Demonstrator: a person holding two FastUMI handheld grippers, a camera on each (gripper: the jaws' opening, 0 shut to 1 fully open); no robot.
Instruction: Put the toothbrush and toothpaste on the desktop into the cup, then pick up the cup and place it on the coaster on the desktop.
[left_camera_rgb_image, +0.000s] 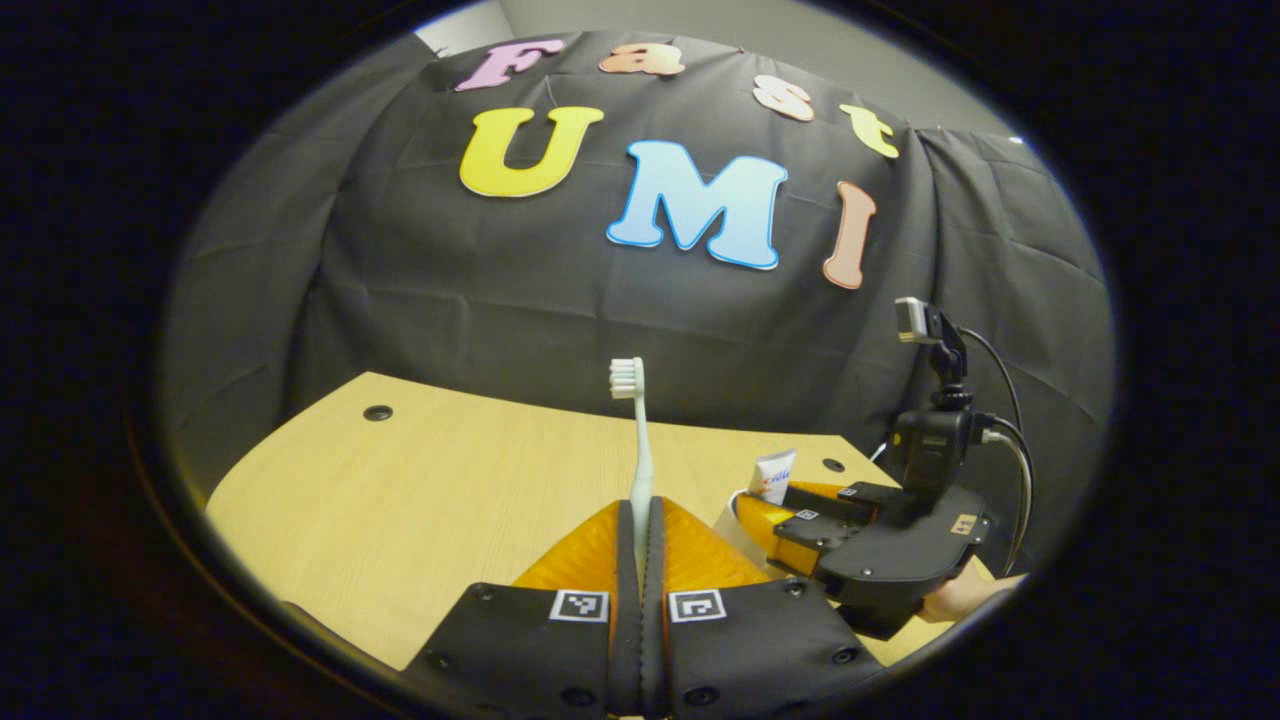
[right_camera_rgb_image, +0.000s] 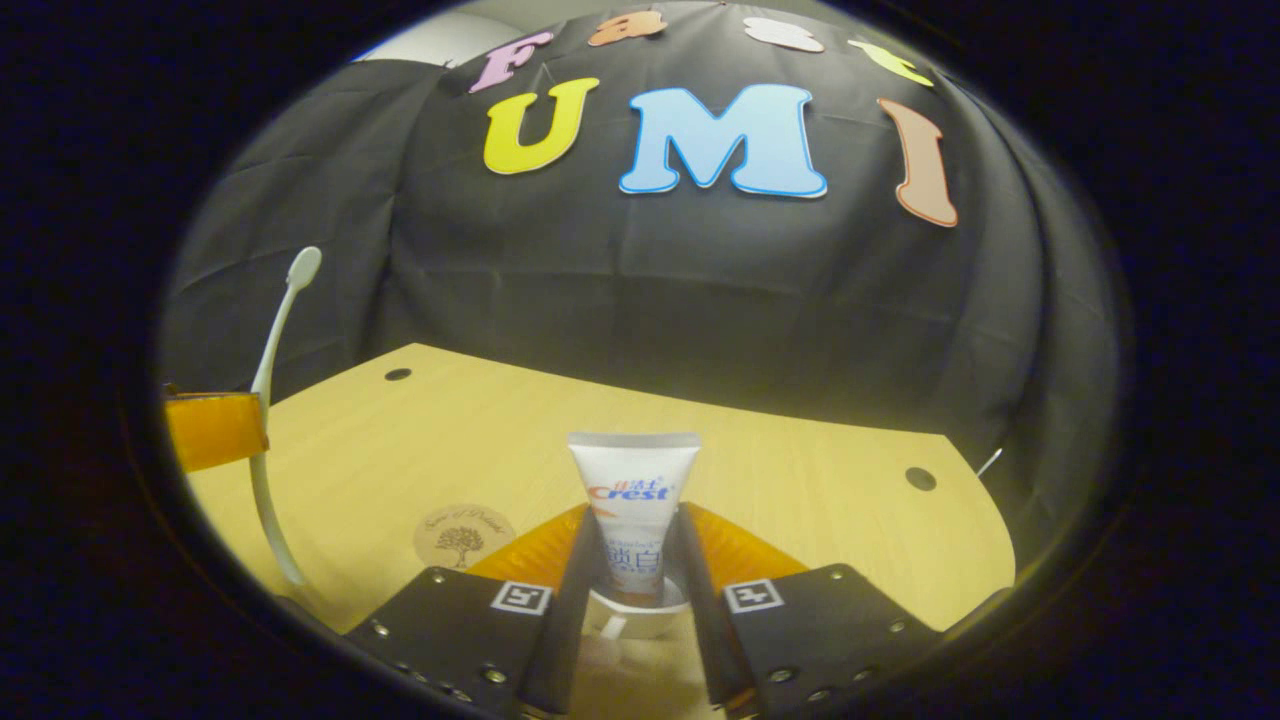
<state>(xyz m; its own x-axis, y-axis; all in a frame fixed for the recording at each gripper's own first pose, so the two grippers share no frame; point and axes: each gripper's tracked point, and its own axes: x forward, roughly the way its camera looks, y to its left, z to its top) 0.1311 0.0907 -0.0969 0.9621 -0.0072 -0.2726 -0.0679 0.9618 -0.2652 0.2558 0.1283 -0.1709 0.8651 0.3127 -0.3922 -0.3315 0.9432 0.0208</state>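
Two grippers are raised above the wooden table (left_camera_rgb_image: 420, 480), each grasping one item. The left gripper (left_camera_rgb_image: 641, 545) is clenched on the toothbrush (left_camera_rgb_image: 636, 440), both fingers pressing the lower handle; the brush stands upright with its bristle head at the top, clear of the table. In the right gripper view the same toothbrush (right_camera_rgb_image: 272, 370) appears at the left edge, held aloft with its handle curving down toward the near-left part of the table. The right gripper (right_camera_rgb_image: 632, 575) is clenched on the toothpaste (right_camera_rgb_image: 632, 500), both fingers against the sides of the tube, crimped flat end up and cap end down. A white rim shows just under the cap; whether it is the cup cannot be told. The round coaster (right_camera_rgb_image: 462, 535) lies flat near the table's near edge, just left of the right gripper, with nothing on it. In the left gripper view the right gripper (left_camera_rgb_image: 800, 505) sits toward the table's right edge, a hand (left_camera_rgb_image: 960, 597) behind it.
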